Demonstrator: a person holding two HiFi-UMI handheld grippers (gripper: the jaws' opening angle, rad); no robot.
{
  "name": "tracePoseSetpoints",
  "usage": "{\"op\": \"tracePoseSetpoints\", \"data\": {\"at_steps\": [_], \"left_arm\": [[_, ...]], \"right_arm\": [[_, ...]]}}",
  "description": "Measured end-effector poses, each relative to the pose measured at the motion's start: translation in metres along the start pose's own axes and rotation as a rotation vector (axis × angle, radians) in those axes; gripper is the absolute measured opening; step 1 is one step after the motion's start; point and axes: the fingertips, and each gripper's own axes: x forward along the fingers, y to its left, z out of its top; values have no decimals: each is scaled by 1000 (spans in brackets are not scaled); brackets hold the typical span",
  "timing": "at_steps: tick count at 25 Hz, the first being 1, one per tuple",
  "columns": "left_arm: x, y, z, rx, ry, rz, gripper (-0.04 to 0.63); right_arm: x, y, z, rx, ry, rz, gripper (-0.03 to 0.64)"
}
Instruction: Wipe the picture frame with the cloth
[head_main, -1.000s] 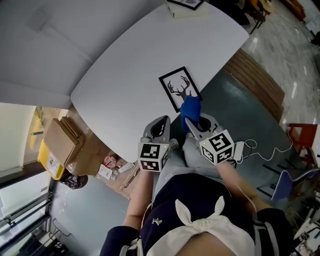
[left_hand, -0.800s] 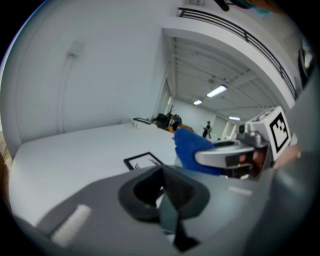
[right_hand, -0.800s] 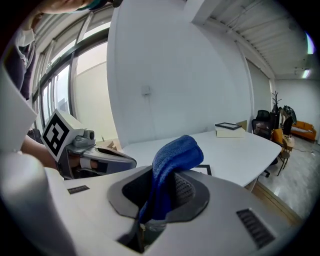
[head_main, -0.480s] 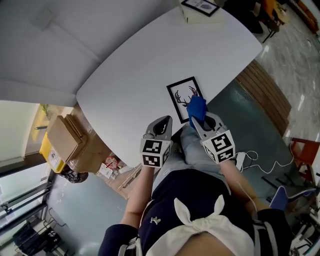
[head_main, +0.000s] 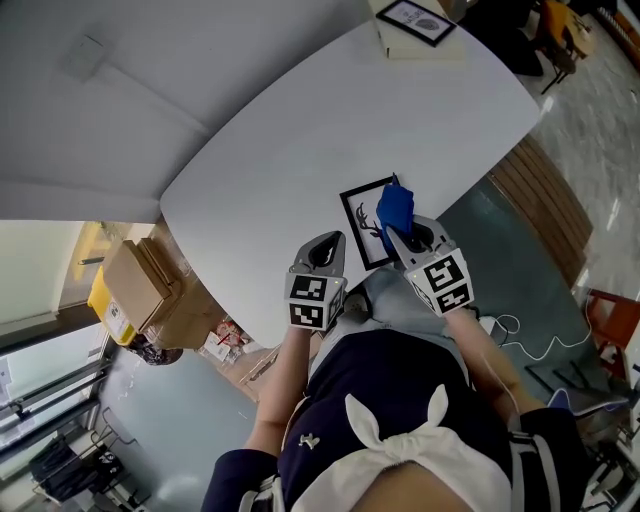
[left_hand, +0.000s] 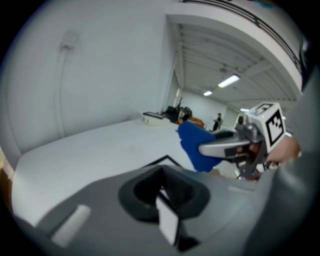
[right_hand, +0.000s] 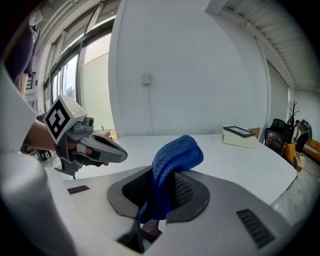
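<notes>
R gripper (head_main: 401, 232) is clamped tight on a blue cloth (head_main: 394, 206). The cloth is pinched between the jaws, and a folded wad sticks up and out past the tips. In the R gripper view the same cloth (right_hand: 171, 167) rises from the jaw slot and flops over toward the right.

L gripper (head_main: 323, 251) has its jaws together w/ nothing between them. It hangs over the near edge of the white table (head_main: 300, 130), just left of the picture frame (head_main: 366, 224) and apart from it.

The frame has a black border and a deer-antler print. It lies flat on the table near the near edge, toward the right, directly ahead of the person. The cloth overlaps the frame's right/far corner in the head view. Can't tell if it's actually touching the glass or just above it. In the L gripper view only a dark corner of the frame (left_hand: 163, 160) shows, w/ the cloth just right of it.

A marker cube (head_main: 441, 284) sits on the back of the R gripper, and another sits on the L.

At the far right of the table a second framed pic (head_main: 416, 19) rests on a pale box (head_main: 425, 44), well apart from the grippers. Cardboard boxes (head_main: 138, 283) sit on the floor off the table's left.
</notes>
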Motion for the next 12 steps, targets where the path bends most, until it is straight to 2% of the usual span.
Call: {"op": "tracePoseSetpoints", "data": {"at_steps": [12], "left_arm": [[40, 11, -20, -56, 84, -14, 3]], "right_arm": [[49, -8, 1, -15, 61, 89, 66]]}}
